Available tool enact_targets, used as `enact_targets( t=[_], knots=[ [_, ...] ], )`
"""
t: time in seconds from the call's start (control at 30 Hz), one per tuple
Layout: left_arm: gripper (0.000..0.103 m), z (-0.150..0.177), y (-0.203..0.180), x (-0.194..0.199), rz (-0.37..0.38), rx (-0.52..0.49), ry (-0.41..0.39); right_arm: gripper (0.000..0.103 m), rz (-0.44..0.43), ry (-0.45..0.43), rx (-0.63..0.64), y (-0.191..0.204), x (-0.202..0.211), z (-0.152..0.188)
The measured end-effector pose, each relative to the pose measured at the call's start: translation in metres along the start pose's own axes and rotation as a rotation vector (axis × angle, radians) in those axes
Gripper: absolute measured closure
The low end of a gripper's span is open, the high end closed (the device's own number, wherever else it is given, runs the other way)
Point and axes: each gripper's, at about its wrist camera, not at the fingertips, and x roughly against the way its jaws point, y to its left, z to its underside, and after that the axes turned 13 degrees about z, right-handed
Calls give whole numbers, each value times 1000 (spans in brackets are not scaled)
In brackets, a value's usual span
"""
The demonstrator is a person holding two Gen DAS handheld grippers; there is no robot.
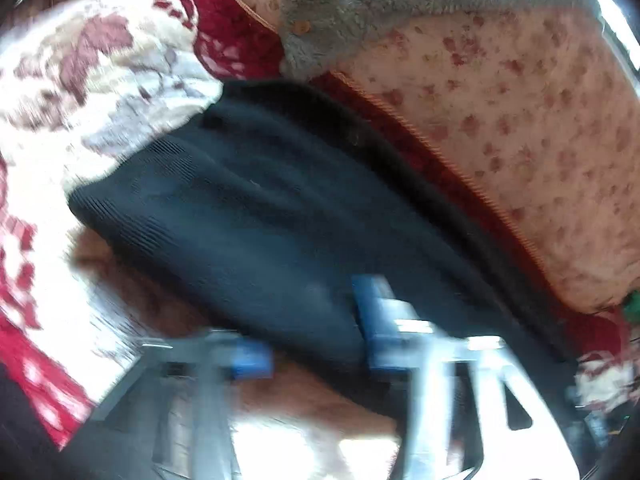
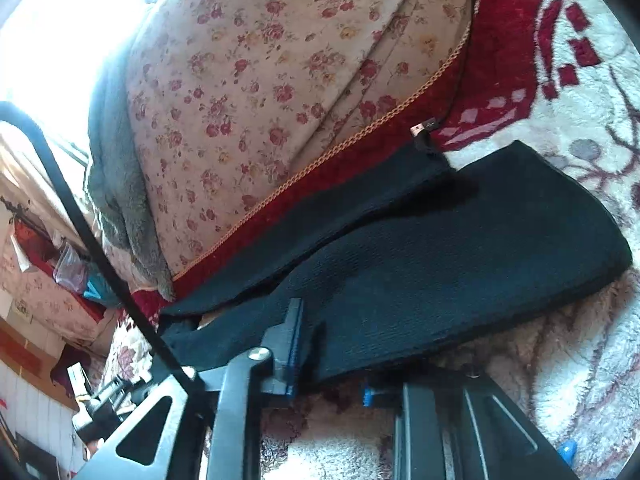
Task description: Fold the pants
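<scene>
- We see the black pants (image 1: 256, 208) spread flat over a white and red rug (image 1: 80, 80), running away ahead of both claws.
- Our left claw (image 1: 316, 344) is clenched on the near edge of the pants: the blue pads (image 1: 376, 320) sit on either side of the cloth, which fills the gap between them. The view is blurred, so we cannot make out how deep the bite goes.
- Our right claw (image 2: 332, 368) also grips the pants (image 2: 440, 264) at their near edge; one dark finger (image 2: 288, 340) presses on top of the fabric, the other is under it and mostly hidden.
- Ahead of the right claw a second layer of the pants lies folded over the first, tapering toward the far end.
- Beyond the pants, ahead of both claws, stands a flowered cushion (image 2: 260, 80) with a red border and gold cord.
- A grey fleece (image 1: 352, 12) with buttons drapes over that cushion, well beyond the left claw.
- A small plug (image 2: 424, 128) lies just past the pants' far end.
</scene>
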Motion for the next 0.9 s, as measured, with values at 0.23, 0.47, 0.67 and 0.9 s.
enact_targets(
  t=[0.23, 0.47, 0.67, 0.9],
  knots=[
    [93, 1, 2, 10, 20, -40, 32, 93, 10, -33, 80, 8, 12, 2],
    [93, 7, 11, 52, 28, -69, 9, 95, -15, -39, 130, 22, 41, 15],
    [93, 30, 30, 88, -11, -95, -1, 95, -38, 19, 171, 29, 64, 51],
    [79, 54, 52, 84, -32, -82, 11, 92, 42, 130, 141, 12, 62, 81]
  ],
)
